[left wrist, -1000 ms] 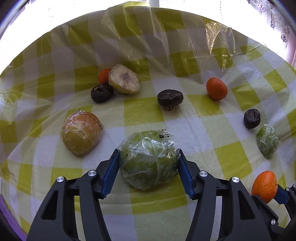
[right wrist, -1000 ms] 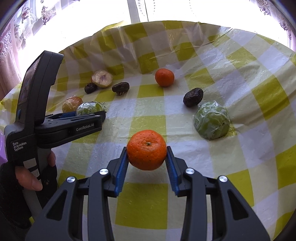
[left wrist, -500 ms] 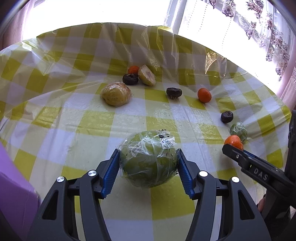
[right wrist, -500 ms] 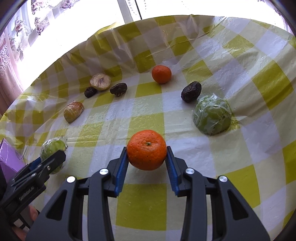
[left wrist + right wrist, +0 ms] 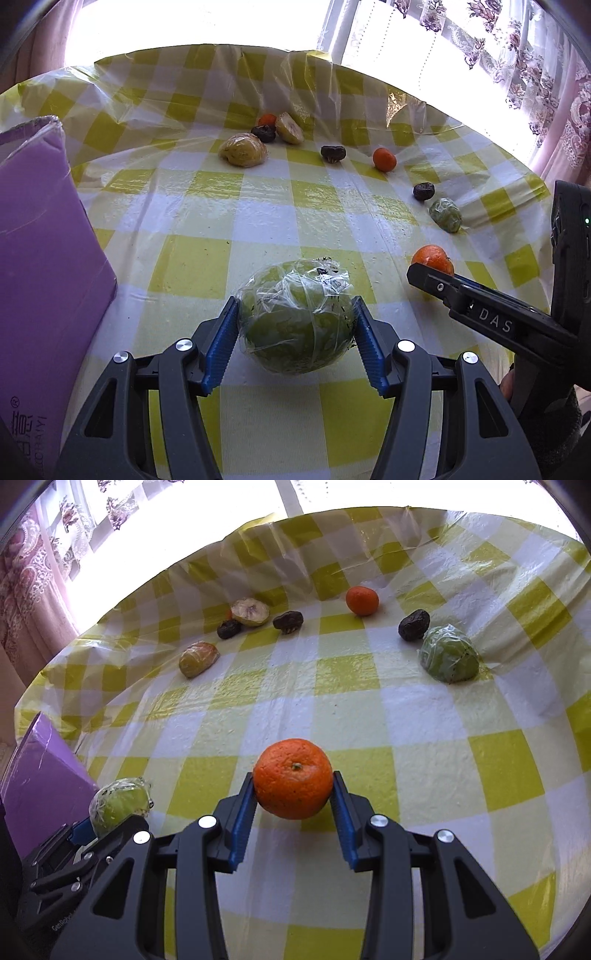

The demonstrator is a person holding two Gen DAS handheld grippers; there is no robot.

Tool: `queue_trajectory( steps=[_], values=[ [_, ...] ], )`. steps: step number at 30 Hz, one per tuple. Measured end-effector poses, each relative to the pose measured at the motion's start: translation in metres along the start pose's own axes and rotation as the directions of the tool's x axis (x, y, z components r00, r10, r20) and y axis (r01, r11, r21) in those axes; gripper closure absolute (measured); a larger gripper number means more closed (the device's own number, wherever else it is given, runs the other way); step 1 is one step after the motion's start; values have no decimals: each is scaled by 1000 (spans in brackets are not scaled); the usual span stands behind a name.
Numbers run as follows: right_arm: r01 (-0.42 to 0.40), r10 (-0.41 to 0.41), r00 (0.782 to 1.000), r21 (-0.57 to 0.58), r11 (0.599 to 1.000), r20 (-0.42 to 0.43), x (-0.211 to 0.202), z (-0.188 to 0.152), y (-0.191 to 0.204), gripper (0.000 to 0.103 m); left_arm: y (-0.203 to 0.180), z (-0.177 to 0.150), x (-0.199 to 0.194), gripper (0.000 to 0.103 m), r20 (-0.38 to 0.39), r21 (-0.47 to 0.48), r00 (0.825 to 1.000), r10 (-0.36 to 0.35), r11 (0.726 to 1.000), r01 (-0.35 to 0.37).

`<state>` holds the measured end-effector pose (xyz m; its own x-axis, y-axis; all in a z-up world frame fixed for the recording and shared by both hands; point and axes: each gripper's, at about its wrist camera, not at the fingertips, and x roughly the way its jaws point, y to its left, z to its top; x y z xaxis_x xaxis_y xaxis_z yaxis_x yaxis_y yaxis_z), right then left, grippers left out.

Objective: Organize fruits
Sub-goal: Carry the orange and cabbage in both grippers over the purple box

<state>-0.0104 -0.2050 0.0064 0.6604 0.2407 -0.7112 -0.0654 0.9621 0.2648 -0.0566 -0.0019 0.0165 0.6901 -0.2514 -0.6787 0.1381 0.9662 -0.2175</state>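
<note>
Left wrist view shows the left gripper clamped on a wrapped green fruit lifted near the purple box, the right gripper gripping an orange; carrying underway, placement likely next.

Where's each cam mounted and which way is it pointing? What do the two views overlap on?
Left wrist: on the left gripper, looking forward along its blue-padded fingers at the wrapped green fruit it clamps, over the checkered table; the right gripper shows at right.
Right wrist: on the right gripper, looking past the held orange; the left gripper shows lower left.
Shared: both held fruits, the purple box, the loose orange and the small wrapped green fruit.
</note>
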Motion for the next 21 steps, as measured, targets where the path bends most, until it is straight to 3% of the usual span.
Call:
queue_trajectory(
  steps=[8,10,12,14,17,21],
  values=[
    [-36,34,999,-60,998,-29,-11,-25,29,63,5,-20,-39,45,91,3,994,62,998,-62],
    [-56,54,998,-62,997,-20,-16,-28,37,63,7,-25,-58,45,124,2,987,99,995,-100],
    [-105,105,994,-66,992,-4,-23,-28,50,63,10,-29,-88,45,203,-3,969,139,990,-142],
    [-146,149,988,-114,983,24,-35,-27,74,63,13,-30,-123,45,307,-6,930,202,978,-211],
    [-233,252,965,-198,952,73,-56,-23,114,63,25,-28,-174,45,434,-69,856,281,958,-279],
    [-322,365,925,-295,900,104,-77,-19,172,63,49,-26,-220,45,499,-207,747,439,898,-389]
  ],
)
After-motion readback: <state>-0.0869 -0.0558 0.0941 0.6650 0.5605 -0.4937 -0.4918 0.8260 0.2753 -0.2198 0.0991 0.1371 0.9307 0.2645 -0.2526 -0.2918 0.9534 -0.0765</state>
